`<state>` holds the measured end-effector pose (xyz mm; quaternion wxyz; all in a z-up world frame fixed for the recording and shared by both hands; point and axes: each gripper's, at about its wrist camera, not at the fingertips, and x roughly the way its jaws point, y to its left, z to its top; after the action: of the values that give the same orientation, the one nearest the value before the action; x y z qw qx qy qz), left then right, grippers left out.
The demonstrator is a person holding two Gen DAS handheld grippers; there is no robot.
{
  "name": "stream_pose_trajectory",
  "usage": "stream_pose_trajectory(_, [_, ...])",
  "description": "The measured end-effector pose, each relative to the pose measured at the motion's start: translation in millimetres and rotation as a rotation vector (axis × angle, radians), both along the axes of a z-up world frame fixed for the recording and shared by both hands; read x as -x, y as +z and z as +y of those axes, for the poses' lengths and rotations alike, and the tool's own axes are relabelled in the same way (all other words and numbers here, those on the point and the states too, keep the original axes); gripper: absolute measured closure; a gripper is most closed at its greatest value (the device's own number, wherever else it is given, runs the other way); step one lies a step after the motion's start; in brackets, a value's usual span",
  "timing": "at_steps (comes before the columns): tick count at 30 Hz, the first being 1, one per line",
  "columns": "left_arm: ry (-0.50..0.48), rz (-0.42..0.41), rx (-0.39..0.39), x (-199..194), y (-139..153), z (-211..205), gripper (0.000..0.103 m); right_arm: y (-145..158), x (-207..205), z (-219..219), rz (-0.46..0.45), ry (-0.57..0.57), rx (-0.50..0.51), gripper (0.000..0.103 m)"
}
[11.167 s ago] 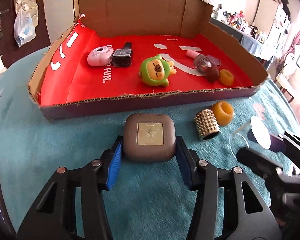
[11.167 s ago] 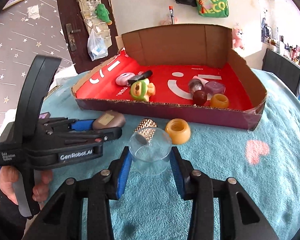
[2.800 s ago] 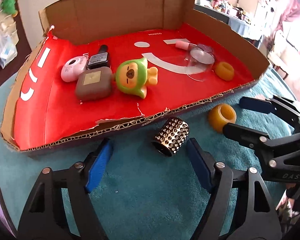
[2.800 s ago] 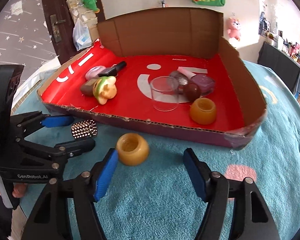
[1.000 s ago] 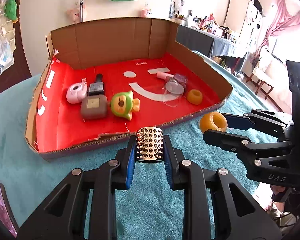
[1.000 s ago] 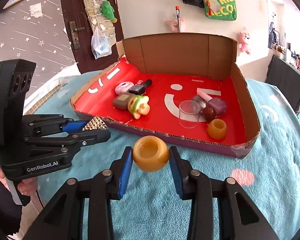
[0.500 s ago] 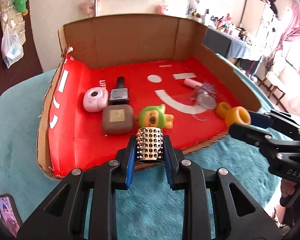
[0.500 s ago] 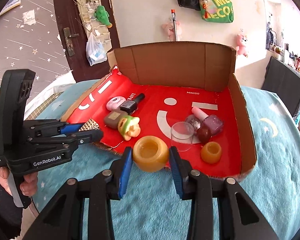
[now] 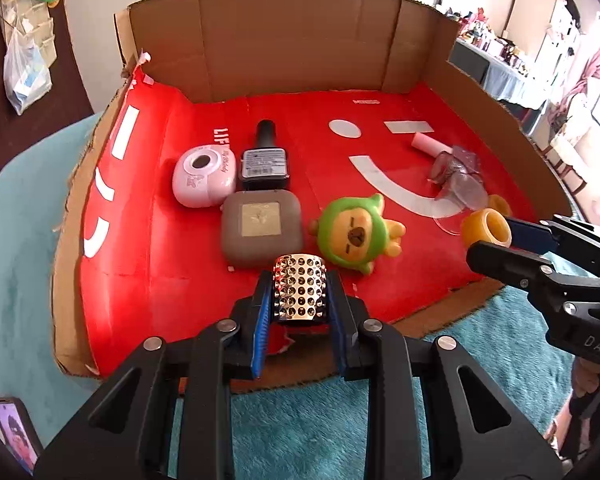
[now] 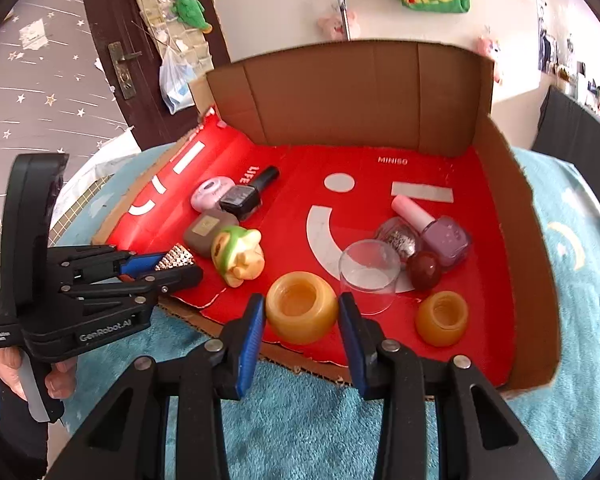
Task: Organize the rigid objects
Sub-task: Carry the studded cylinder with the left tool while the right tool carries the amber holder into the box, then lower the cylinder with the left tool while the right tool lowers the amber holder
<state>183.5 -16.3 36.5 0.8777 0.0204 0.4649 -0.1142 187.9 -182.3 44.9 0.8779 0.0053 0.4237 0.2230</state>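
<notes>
Both hands are loaded and over the box! The left gripper (image 9: 300, 300) has its fingers clenched on the studded metal cylinder (image 9: 299, 290), pads pressing its flanks at 9 and 3 o'clock, upright, hovering above the red floor of the cardboard box (image 9: 292, 40) just inside the near wall. At its 12 o'clock sits the grey square case (image 9: 261, 229); at 1 o'clock, the green toy figure (image 9: 356, 236) lies on its back.

Over to the right gripper (image 10: 302, 316): fingers grasping the amber ring (image 10: 301, 312), hole facing up, squeezed across its widest belly. A twin amber ring (image 10: 442, 317) rests on the box floor at 3 o'clock, and the clear plastic cup (image 10: 370, 280) stands near, at 1 o'clock.

How will these handle? The cylinder looks stiff and metal, and those studs should give the pads bite, so a side grip at mid-height seems sound. The ring looks glossy, rounded and probably light; I'd judge it slippery, liable to squirt out unless held dead on its equator, as here. The cup looks thin and tippy, so give it room when setting down.
</notes>
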Motion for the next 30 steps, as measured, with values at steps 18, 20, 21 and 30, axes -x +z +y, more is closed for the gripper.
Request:
stream_pose_trajectory(18, [0.025,0.005,0.006,-16,-10,1,0.079,-25,-23,-5,0.053,-0.075,0.025,0.063])
stream_pose_trajectory(20, [0.025,0.0,0.0,-15,-10,1,0.079,-25,-22,-4,0.045,-0.078,0.032,0.063])
stream_pose_trajectory(21, [0.025,-0.002,-0.003,-15,-10,0,0.079,-25,-22,-3,0.043,-0.078,0.037,0.063])
stream_pose_trajectory(30, [0.026,-0.009,-0.019,-15,-11,-3,0.079,-25,-21,-2,0.032,-0.08,0.051,0.063])
